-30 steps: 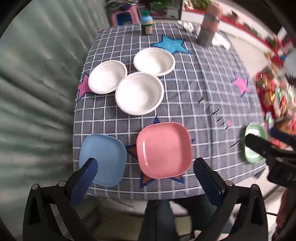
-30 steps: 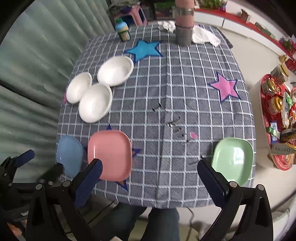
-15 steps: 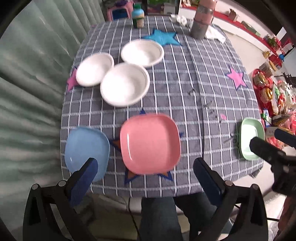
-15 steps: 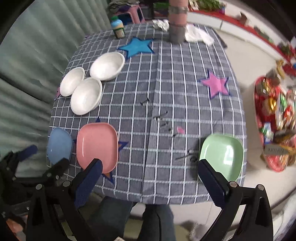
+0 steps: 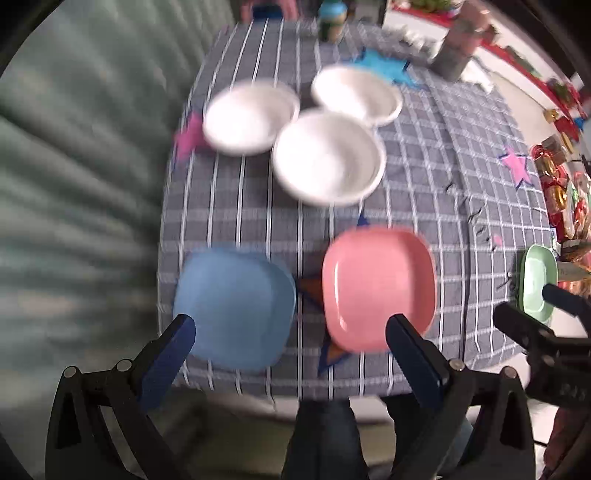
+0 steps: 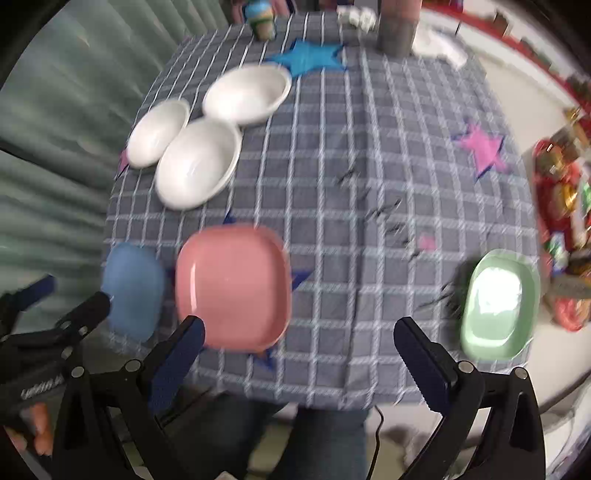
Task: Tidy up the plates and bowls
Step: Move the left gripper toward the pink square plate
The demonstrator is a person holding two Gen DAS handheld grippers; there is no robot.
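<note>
Three white bowls sit at the back left of the checked table: one, one and the nearest. A blue plate, a pink plate and a green plate lie along the near edge. My left gripper is open and empty, above the near edge over the blue and pink plates. My right gripper is open and empty, above the near edge between the pink plate and the green plate.
A grey cup, a small bottle and white cloth stand at the far edge. Small dark clips lie mid-table. A red tray of packets is off the right side. A curtain hangs left.
Both grippers have moved closer to the table and lower; the left view has shifted left toward the blue plate. All dishes stay where they were. Both grippers stay open.
</note>
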